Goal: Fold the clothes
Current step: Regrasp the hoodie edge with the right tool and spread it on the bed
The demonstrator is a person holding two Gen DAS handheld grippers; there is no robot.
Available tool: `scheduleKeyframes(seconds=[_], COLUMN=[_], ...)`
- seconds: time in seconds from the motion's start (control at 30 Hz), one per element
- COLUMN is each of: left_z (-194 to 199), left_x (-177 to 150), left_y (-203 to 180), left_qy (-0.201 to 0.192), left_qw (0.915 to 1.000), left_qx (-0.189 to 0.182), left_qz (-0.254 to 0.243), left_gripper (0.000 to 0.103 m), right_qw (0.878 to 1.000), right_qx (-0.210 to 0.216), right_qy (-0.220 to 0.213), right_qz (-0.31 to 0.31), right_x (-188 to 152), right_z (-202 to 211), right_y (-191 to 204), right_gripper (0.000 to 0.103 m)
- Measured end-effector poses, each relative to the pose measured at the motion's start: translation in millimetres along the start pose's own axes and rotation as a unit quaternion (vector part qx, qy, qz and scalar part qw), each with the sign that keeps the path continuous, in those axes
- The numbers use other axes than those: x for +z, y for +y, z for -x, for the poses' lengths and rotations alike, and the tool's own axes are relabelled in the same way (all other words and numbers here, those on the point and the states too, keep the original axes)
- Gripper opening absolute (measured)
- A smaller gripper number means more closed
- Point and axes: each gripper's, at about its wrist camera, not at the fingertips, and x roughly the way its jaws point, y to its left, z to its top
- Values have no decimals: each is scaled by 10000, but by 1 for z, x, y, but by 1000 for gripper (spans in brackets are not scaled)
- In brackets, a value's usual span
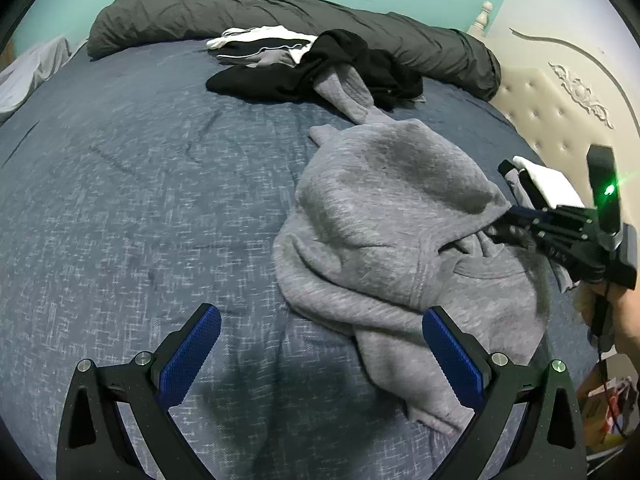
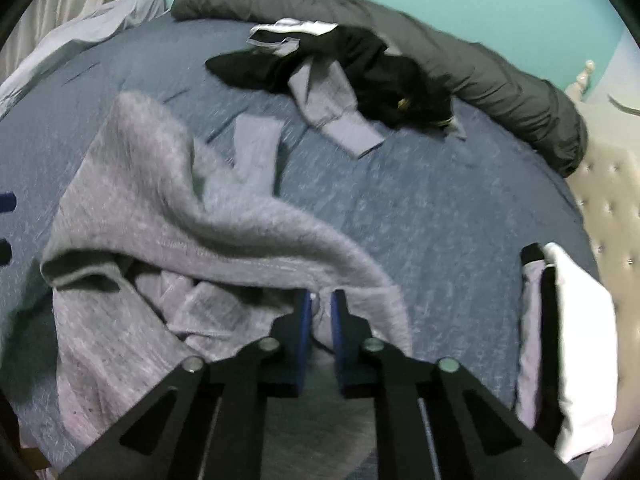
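Observation:
A grey sweatshirt (image 1: 396, 216) lies crumpled on the blue bedspread (image 1: 132, 208). My right gripper (image 2: 321, 300) is shut on a fold of the grey sweatshirt (image 2: 224, 236), with fabric pinched between its blue pads. From the left wrist view the right gripper (image 1: 505, 220) comes in from the right and bites the sweatshirt's edge, a hand behind it. My left gripper (image 1: 322, 322) hangs open above the bedspread at the sweatshirt's near edge, nothing between its fingers; its right finger (image 1: 452, 354) overlaps the cloth.
A heap of black, grey and white clothes (image 1: 316, 68) lies further back, in front of a rolled dark duvet (image 1: 280, 12). A folded stack of clothes (image 2: 568, 344) sits at the right edge by the tufted headboard (image 1: 560, 92). Pale sheets (image 2: 92, 28) bunch at the far left.

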Motion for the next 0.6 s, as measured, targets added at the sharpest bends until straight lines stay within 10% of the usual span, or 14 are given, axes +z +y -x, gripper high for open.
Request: scheduleKeyframes(seconds=[0.17, 0.33, 0.47, 0.6], left_z=[-9, -16, -22, -29], left_x=[2, 7, 11, 14], left_y=[-15, -25, -32, -37], left_qy=[59, 52, 52, 68], left_qw=[9999, 9999, 9996, 9991], left_qx=[-19, 35, 113, 218], left_qz=[-80, -134, -242, -349], left_gripper=[103, 103, 103, 103], right_qw=[9987, 9950, 9959, 9978], right_qx=[-104, 734, 779, 589], right_qy=[-228, 39, 195, 272], right_qz=[-454, -681, -427, -153], right_x=[5, -2, -11, -14], right_z=[15, 9, -3, -15], right_y=[-27, -31, -13, 1], right_gripper=[1, 2, 44, 44])
